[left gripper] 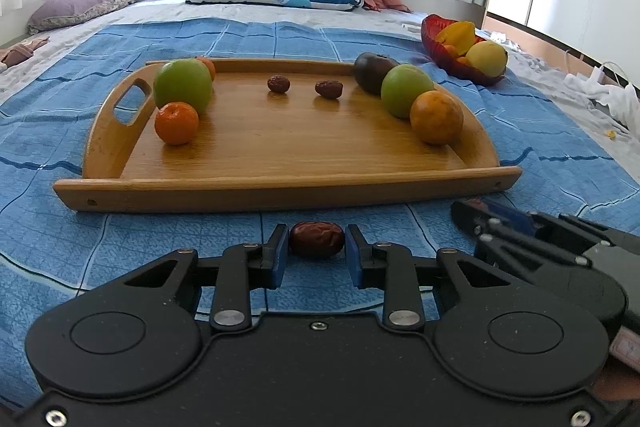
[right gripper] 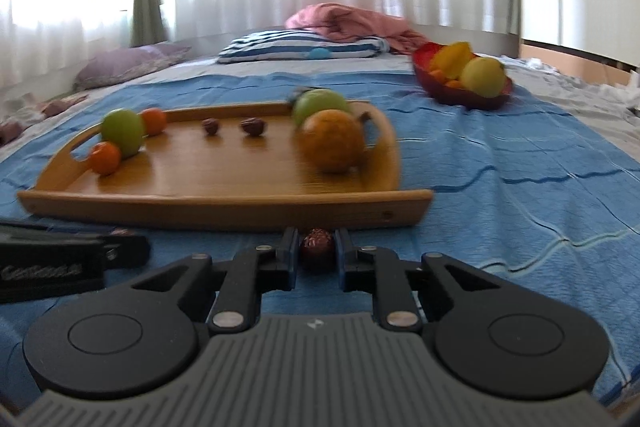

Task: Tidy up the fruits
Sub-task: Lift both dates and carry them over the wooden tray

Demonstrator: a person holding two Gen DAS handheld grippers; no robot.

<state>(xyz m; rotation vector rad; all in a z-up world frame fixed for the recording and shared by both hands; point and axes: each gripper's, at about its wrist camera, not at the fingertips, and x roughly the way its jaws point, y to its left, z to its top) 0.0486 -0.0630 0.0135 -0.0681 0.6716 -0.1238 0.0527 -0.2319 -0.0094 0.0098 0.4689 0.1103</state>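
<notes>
While both sets of blue pads [left gripper: 280, 259] sit snug against their fruit, we're right at the pick-up. The left gripper [left gripper: 317, 245] has its fingers clamped on a wrinkled red date [left gripper: 317, 239], pinched lengthwise, low over the blue bedspread [left gripper: 120, 251] and just short of the wooden tray's [left gripper: 280, 189] near rail. Over on the other side, the right gripper [right gripper: 317, 251] has its fingers drawn tight on a second date [right gripper: 317, 247], end-on this time, also just in front of that rail. Whether either date has cleared the cloth, I can't tell from here.

On the tray, look at the pattern: two dates [left gripper: 279, 83] side by side at the back centre, a green apple [left gripper: 183, 85] with small oranges at the left end, and a dark fruit, another green apple and a big orange [left gripper: 436, 117] lined up at the right. A red bowl [left gripper: 452, 63] of fruit waits beyond the far right corner.

So the step in hand looks like gathering the stray dates. Next call, I'd say: lift both clear of the rail, carry them forward, and set them down gently near the pair. Squeeze too hard and that soft skin dents; release too early and they roll.
</notes>
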